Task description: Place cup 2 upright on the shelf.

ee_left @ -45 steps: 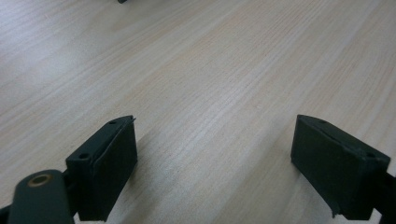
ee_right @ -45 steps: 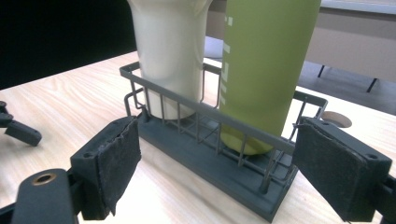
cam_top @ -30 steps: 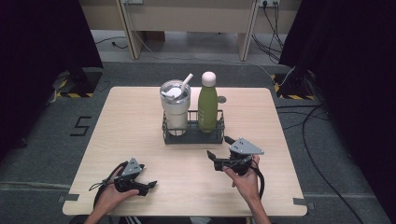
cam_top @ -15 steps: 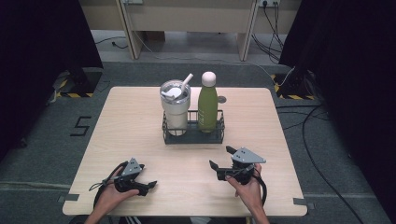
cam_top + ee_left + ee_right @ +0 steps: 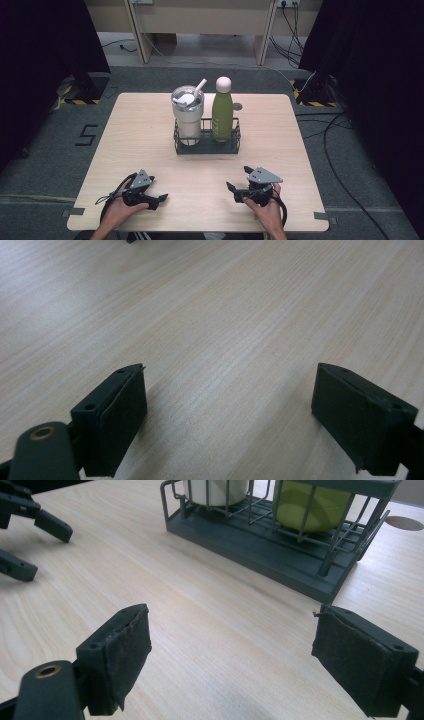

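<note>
The left gripper lay on the near left part of the table, jaws spread wide with only bare wood between them. The right gripper sat low at the near right, its jaws also apart and empty — they had just been narrowing a little. Both stood well apart from the wire rack at mid-table, which held a tumbler on its left and a green bottle on its right — both upright.
</note>
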{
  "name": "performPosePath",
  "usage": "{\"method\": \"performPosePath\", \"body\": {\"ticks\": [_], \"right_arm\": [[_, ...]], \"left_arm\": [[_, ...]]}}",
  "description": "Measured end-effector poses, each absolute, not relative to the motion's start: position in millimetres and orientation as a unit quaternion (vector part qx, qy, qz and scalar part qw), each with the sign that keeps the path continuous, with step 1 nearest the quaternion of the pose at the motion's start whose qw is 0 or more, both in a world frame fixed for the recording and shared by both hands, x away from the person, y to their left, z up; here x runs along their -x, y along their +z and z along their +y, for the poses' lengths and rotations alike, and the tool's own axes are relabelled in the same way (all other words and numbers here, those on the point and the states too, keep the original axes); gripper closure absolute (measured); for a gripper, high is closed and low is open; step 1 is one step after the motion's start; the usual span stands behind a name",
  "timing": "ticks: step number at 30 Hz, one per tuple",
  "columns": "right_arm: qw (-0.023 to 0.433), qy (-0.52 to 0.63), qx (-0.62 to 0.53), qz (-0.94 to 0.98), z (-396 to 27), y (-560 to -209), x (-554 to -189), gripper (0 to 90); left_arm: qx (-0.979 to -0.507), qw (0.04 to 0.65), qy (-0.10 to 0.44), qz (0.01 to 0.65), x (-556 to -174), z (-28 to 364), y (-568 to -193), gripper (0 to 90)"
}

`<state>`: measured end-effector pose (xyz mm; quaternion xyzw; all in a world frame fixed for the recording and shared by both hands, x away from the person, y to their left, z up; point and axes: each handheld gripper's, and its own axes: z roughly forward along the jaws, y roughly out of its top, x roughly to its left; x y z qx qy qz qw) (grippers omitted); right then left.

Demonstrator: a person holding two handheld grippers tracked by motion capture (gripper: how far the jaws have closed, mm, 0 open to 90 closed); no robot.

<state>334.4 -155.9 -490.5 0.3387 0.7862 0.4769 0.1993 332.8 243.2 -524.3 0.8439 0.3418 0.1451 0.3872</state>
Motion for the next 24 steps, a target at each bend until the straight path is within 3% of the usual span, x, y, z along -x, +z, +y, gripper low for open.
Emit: {"method": "performPosePath", "body": {"ticks": [24], "right_arm": [[0.152, 0.433, -0.35, 0.817, -159.1, -514.4, -320.7, 16.4]], "left_arm": [[-0.844, 0.388, 0.145, 0.342, -332.8, 243.1, -524.4, 13.9]]}}
